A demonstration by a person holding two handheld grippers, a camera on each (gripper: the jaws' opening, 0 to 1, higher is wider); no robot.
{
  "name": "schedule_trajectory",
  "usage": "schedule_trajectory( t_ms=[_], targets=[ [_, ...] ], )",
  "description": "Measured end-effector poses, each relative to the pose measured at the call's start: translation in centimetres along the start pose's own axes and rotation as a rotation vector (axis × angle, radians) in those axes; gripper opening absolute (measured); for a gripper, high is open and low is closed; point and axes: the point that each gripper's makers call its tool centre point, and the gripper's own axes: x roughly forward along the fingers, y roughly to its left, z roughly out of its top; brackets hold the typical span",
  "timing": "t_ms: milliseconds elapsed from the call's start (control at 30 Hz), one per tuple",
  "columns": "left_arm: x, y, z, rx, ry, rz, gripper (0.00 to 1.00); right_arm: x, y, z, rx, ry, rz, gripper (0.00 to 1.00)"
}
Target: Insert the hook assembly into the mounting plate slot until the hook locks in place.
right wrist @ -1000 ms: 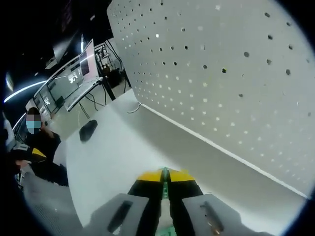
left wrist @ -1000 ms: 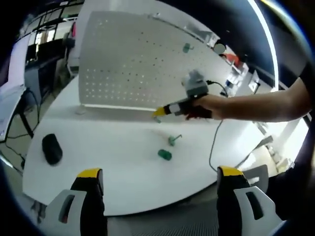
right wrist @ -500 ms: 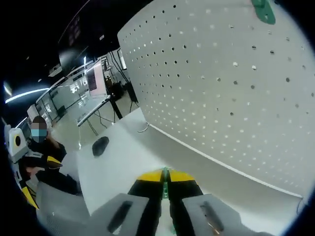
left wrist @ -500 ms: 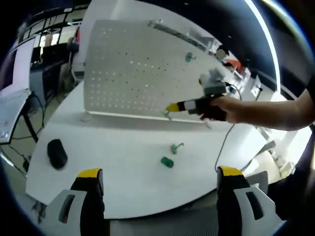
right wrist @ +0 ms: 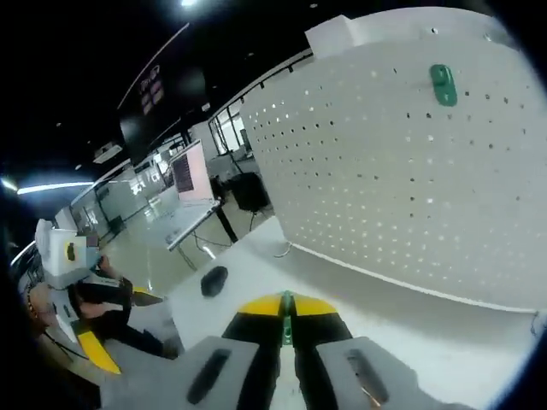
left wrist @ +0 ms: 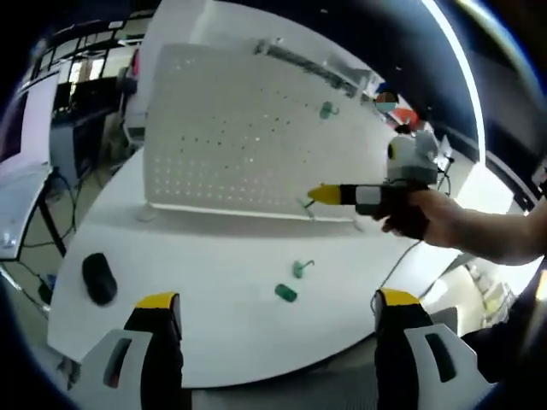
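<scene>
- The right gripper (right wrist: 286, 312) is clenched on a green hook (right wrist: 287, 306), carried low in front of the pegboard (right wrist: 402, 171).
- One hook (right wrist: 443, 84) already sits high on the pegboard.
- Best to line the tip up square with a hole before pushing.
- The left gripper (left wrist: 278, 312) hangs released, well back from the pegboard, above two spare hooks (left wrist: 295, 280).

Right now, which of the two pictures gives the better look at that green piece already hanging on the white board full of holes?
The right gripper view: the mounted green hook sits large and sharp near the top of the pegboard. In the left gripper view the same hook is a small green speck high on the board, too far off for its shape to read.
</scene>
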Motion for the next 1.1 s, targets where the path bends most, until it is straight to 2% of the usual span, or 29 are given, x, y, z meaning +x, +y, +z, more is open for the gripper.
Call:
schedule_trajectory(
  t_ms=[200, 333, 367, 533, 667, 767, 967, 1100],
  targets=[
    [0.8, -0.2, 1.6, 0.012, -0.005, -0.016, 0.94, -1.6, 2.5, 0.4, 0.121, -0.088, 0.015, 0.0],
    [1.6, -0.5, 2.4, 0.033, 0.004, -0.03, 0.94, -2.4, 3.3, 0.1, 0.133, -0.118, 0.002, 0.0],
    [1.8, -0.6, 2.5, 0.034, 0.005, -0.032, 0.93, -2.5, 3.6, -0.2, 0.161, -0.123, 0.01, 0.0],
    [2.5, -1.4, 2.6, 0.045, 0.016, -0.055, 0.91, -3.4, 4.6, -1.1, 0.193, -0.142, 0.017, 0.0],
    [2.7, -1.8, 2.4, 0.048, 0.017, -0.074, 0.84, -4.0, 6.1, -1.0, 0.205, -0.169, 0.038, 0.0],
    [2.8, -2.0, 2.5, 0.032, 0.003, -0.074, 0.83, -4.2, 7.1, -0.8, 0.199, -0.178, 0.051, 0.0],
    [2.8, -3.0, 2.6, 0.011, -0.003, -0.117, 0.71, -4.2, 8.6, -0.3, 0.173, -0.189, 0.079, 0.0],
    [2.4, -3.8, 2.9, -0.028, -0.02, -0.153, 0.57, -4.1, 9.3, -0.2, 0.148, -0.186, 0.094, 0.0]
  ],
)
